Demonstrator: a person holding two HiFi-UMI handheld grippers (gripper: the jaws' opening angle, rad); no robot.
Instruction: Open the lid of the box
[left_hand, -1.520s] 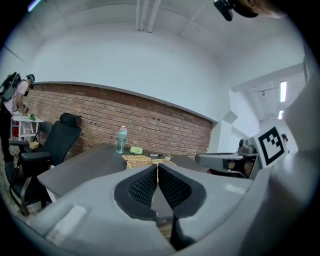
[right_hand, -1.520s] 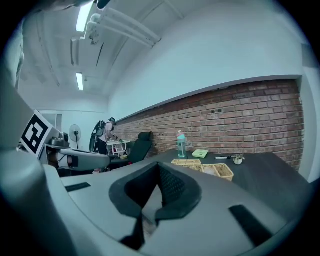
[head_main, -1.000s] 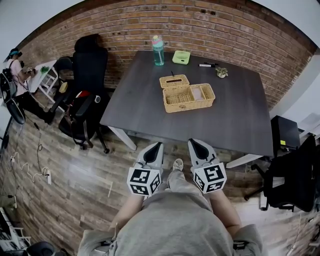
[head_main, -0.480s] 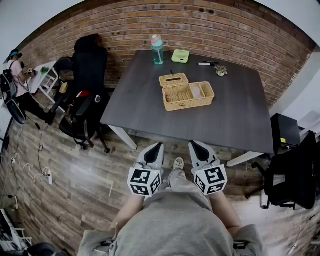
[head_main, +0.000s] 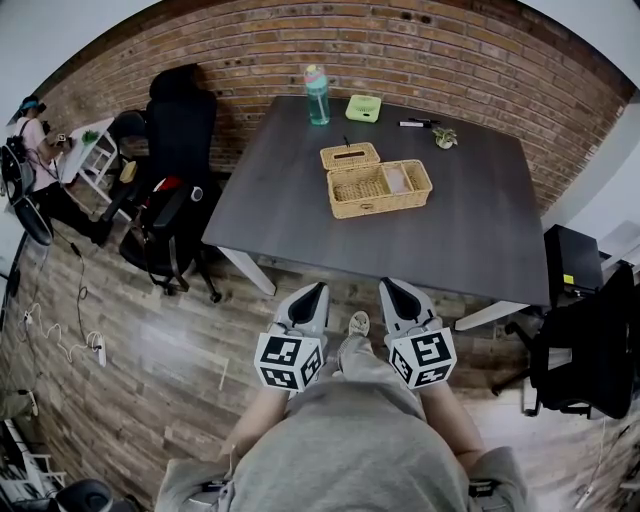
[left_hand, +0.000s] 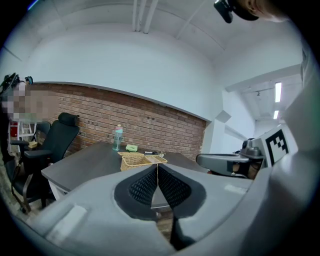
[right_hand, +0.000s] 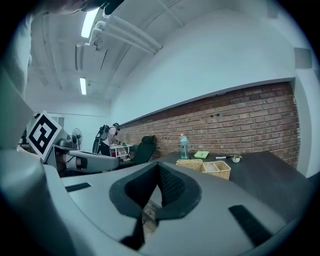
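A wicker box (head_main: 380, 189) (left_hand: 142, 160) (right_hand: 216, 168) stands open on the dark table (head_main: 470, 230), its wicker lid (head_main: 349, 155) (right_hand: 190, 162) lying flat just behind its left end. Both grippers hang well short of the table, in front of the person's waist. The left gripper (head_main: 315, 292) (left_hand: 157, 169) is shut with nothing between its jaws. Beside it, the right gripper (head_main: 388, 287) (right_hand: 158, 168) is shut and empty too. Neither touches the box.
On the table's far side are a teal bottle (head_main: 317, 97), a green container (head_main: 363, 108), a marker (head_main: 414, 124) and a small plant (head_main: 445, 137). Black office chairs (head_main: 170, 200) stand left of the table, another chair (head_main: 590, 350) at right. A person (head_main: 35, 140) stands far left.
Both grippers have stayed where they were, still shut. The view has shifted slightly, so the table and box sit a little higher and to the right.
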